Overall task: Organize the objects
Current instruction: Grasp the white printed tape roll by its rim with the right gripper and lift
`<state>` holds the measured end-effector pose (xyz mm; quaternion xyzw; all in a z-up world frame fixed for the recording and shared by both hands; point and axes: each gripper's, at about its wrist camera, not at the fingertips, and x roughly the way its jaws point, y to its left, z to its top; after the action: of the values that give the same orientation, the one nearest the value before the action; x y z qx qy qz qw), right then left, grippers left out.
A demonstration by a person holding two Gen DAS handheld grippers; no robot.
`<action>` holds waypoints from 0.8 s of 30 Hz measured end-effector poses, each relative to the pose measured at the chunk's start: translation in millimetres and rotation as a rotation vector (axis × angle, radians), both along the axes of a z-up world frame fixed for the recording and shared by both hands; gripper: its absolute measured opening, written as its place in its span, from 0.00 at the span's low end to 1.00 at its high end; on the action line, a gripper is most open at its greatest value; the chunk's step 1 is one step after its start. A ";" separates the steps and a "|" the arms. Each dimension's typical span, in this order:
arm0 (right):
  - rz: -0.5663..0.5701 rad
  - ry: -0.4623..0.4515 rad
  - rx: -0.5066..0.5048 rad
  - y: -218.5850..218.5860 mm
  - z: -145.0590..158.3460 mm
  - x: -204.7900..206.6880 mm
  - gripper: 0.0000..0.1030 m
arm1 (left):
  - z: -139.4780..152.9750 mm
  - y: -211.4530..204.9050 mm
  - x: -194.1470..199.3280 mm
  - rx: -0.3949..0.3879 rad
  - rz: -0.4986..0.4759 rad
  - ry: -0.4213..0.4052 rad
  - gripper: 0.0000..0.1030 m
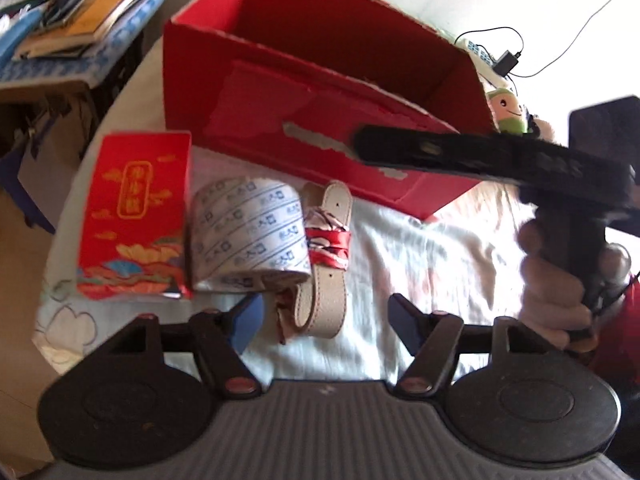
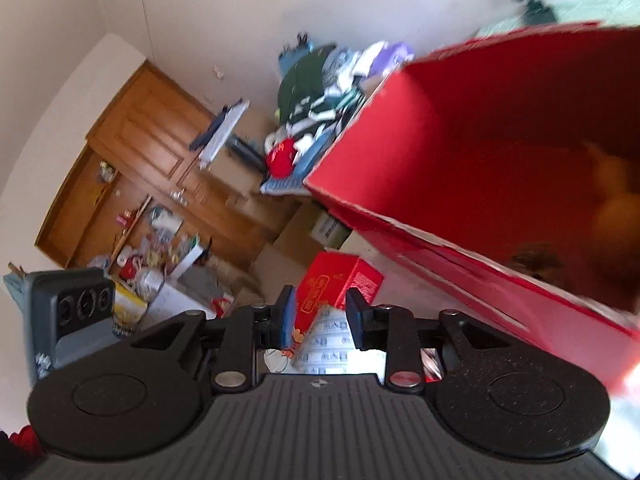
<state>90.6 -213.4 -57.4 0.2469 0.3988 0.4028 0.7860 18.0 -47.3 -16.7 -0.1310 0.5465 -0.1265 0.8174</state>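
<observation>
A large open red cardboard box [image 1: 320, 80] stands on the white sheet. In front of it lie a small red printed box [image 1: 136, 216], a white tape roll with blue print [image 1: 248, 236] and a beige belt wrapped in red ribbon [image 1: 326, 264]. My left gripper [image 1: 326, 320] hovers open just above the belt's near end, its blue pads apart from it. My right gripper [image 2: 321, 316] is open with nothing between its pads; the small red box [image 2: 340, 280] and tape roll [image 2: 328, 340] lie beyond it. In the left wrist view the right gripper [image 1: 364, 144] reaches across the big box's front wall, held by a hand [image 1: 556, 292].
A side table with stacked books [image 1: 80, 12] stands left of the bed. A green plush toy [image 1: 508, 110] and a charger with cable [image 1: 506, 60] lie behind the box. A blurred orange thing [image 2: 616, 200] sits inside the box [image 2: 480, 160]. A wooden door [image 2: 160, 140] and piled clothes [image 2: 320, 92] are farther off.
</observation>
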 end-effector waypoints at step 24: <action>0.184 0.139 0.052 -15.9 -0.7 -7.5 0.18 | 37.4 -10.8 -0.1 0.054 -0.096 -0.148 0.47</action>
<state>83.2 -229.3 -58.1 0.2568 0.4630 0.4654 0.7093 17.9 -58.2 20.6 -0.0729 0.4933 -0.1599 0.8519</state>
